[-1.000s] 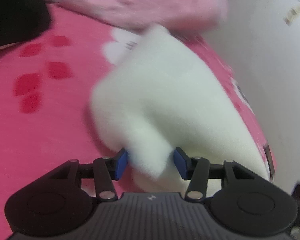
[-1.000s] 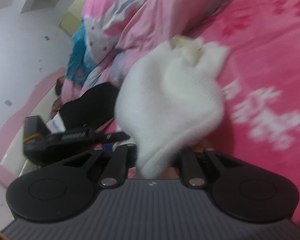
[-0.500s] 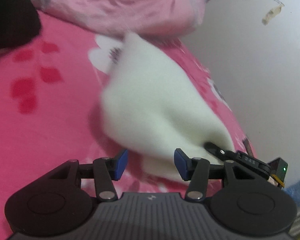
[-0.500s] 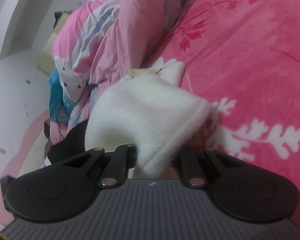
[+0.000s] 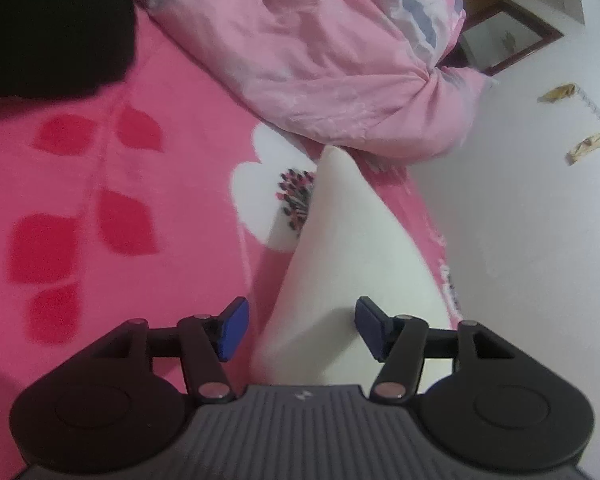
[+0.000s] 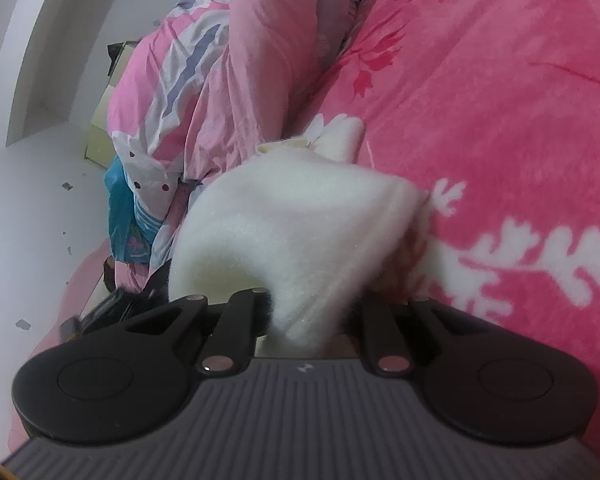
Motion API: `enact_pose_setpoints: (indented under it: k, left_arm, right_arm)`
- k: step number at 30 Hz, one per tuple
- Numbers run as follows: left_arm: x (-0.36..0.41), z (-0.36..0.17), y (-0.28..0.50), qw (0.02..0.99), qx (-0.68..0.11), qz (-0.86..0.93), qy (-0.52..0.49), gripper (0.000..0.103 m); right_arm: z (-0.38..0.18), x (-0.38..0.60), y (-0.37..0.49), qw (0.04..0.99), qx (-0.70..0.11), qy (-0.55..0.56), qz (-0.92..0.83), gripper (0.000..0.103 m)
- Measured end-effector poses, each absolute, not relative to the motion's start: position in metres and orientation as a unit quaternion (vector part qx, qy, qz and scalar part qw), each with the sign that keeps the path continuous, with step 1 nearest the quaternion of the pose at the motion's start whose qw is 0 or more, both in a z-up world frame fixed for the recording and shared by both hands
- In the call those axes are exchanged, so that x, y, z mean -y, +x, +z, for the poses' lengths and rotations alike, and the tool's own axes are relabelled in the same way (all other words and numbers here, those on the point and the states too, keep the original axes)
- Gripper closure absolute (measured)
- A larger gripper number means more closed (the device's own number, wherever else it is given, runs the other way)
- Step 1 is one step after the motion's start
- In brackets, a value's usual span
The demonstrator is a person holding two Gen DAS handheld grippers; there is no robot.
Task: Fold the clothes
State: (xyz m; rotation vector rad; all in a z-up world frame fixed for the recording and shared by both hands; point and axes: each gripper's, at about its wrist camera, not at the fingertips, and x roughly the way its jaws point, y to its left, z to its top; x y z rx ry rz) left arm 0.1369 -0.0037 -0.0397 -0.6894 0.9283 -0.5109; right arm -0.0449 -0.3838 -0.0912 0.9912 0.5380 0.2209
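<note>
A fluffy white garment (image 5: 340,264) lies stretched in a long wedge on the pink floral bedspread (image 5: 100,200), near the bed's right edge. My left gripper (image 5: 300,328) is open, its blue pads (image 5: 232,326) standing on either side of the garment's near end without squeezing it. In the right wrist view the same white garment (image 6: 300,232) is bunched and lifted off the bedspread (image 6: 500,120). My right gripper (image 6: 312,308) is shut on it, and the cloth hides the fingertips.
A crumpled pink and white quilt (image 5: 340,60) is heaped at the far side of the bed (image 6: 220,80). A black garment (image 5: 48,24) lies at the far left. A white wall (image 5: 540,240) runs along the bed's right edge, with a framed picture (image 5: 504,36) on it.
The white garment has been drawn out from a broad heap into a narrower strip. The right gripper, seen in the left wrist view half a second ago, is out of that view.
</note>
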Motion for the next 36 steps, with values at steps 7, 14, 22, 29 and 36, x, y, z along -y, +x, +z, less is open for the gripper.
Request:
enact_pose_setpoints:
  k: [7, 14, 22, 29, 36]
  left_arm:
    - [0.009, -0.081, 0.166, 0.755, -0.431, -0.273, -0.412, 0.021]
    - [0.021, -0.083, 0.154, 0.732, -0.449, -0.324, -0.397, 0.021]
    - [0.037, -0.067, 0.114, 0.729, -0.462, -0.368, -0.347, 0.02]
    - [0.066, -0.048, 0.055, 0.742, -0.464, -0.405, -0.266, 0.02]
    - [0.077, -0.044, 0.048, 0.773, -0.453, -0.38, -0.231, 0.02]
  right_arm:
    - [-0.095, 0.388, -0.04, 0.835, -0.254, 0.476, 0.11, 0.089]
    - [-0.104, 0.398, -0.039, 0.825, -0.26, 0.489, 0.109, 0.08]
    - [-0.097, 0.422, -0.031, 0.844, -0.269, 0.451, 0.11, 0.079]
    - [-0.097, 0.448, -0.006, 0.844, -0.281, 0.441, 0.119, 0.076]
    - [-0.099, 0.447, -0.004, 0.839, -0.282, 0.448, 0.122, 0.071]
